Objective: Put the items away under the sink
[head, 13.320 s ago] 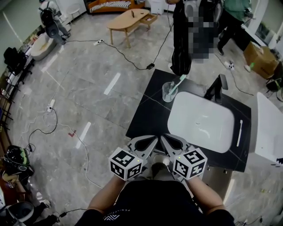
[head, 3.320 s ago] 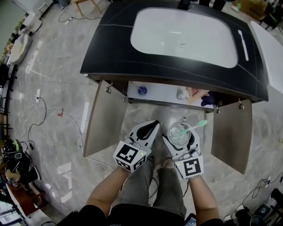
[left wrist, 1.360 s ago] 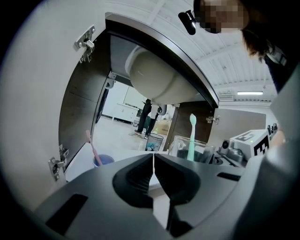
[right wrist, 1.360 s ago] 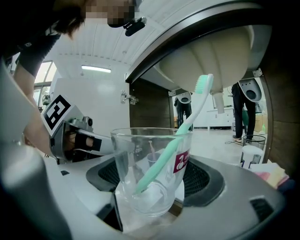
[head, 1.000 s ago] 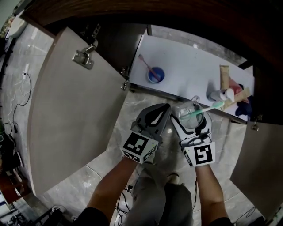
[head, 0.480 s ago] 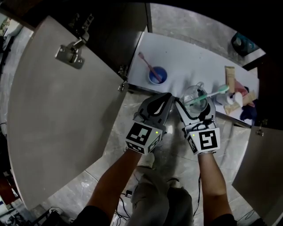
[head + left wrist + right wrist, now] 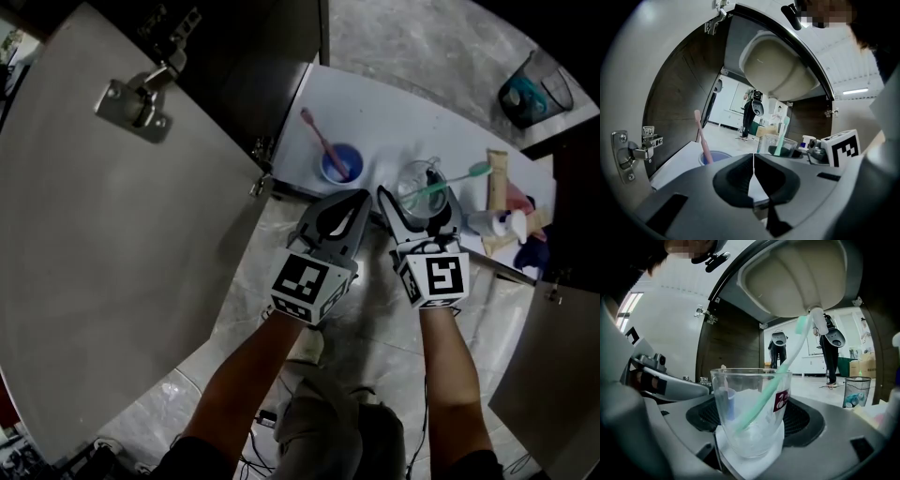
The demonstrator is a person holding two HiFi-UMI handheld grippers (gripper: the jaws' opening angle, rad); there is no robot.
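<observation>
My right gripper (image 7: pixel 419 202) is shut on a clear glass cup (image 7: pixel 418 187) with a green toothbrush (image 7: pixel 452 180) leaning in it. The cup hangs over the front of the white cabinet shelf (image 7: pixel 394 117) under the sink. In the right gripper view the cup (image 7: pixel 750 413) stands upright between the jaws, the toothbrush (image 7: pixel 780 369) slanting up to the right. My left gripper (image 7: pixel 359 199) is shut and holds nothing, just left of the cup; its closed tips (image 7: pixel 753 157) show in the left gripper view. A blue cup (image 7: pixel 339 165) with a pink toothbrush (image 7: pixel 317 139) stands on the shelf.
The left cabinet door (image 7: pixel 112 262) stands open with its hinge (image 7: pixel 131 98) showing; the right door (image 7: pixel 553 375) is open too. Tubes and bottles (image 7: pixel 499 206) lie at the shelf's right end. A mesh bin (image 7: pixel 532 92) is behind. The sink bowl's underside (image 7: pixel 797 273) hangs overhead.
Both grippers have moved forward and lower toward the shelf. The glass cup has gone from in front of the shelf's edge to over it, nearer the blue cup.
</observation>
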